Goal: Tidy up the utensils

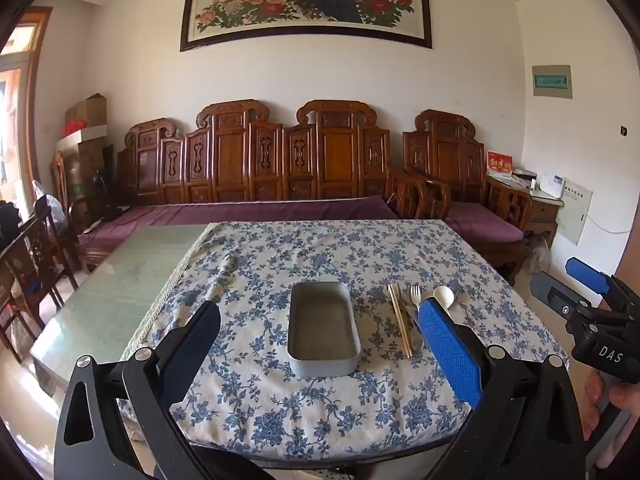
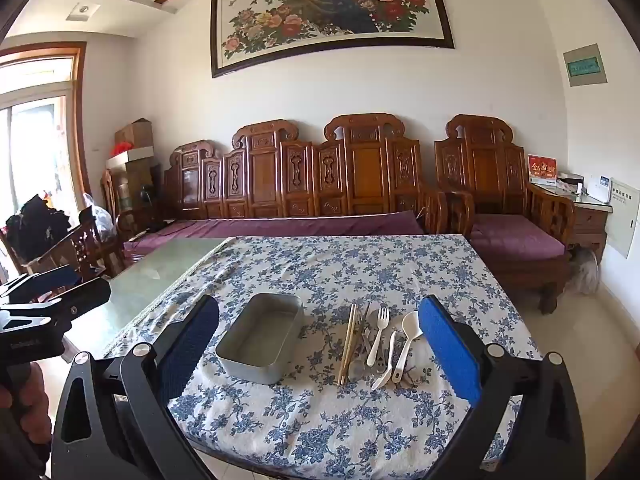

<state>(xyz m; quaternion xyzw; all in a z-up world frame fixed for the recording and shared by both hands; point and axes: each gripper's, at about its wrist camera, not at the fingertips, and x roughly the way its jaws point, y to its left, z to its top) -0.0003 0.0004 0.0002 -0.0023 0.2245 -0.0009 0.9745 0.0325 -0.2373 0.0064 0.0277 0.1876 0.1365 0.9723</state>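
An empty grey metal tray lies on the blue-flowered tablecloth. Right of it is a bunch of utensils: wooden chopsticks, a white fork, a white spoon, a white knife and some metal pieces. My left gripper hangs open above the near table edge, framing the tray. My right gripper is open too, framing the tray and utensils. Neither holds anything.
The cloth covers the right part of a glass-topped table. Behind it stands a carved wooden sofa with purple cushions. A wooden chair is at the left. A hand holds the right gripper's handle.
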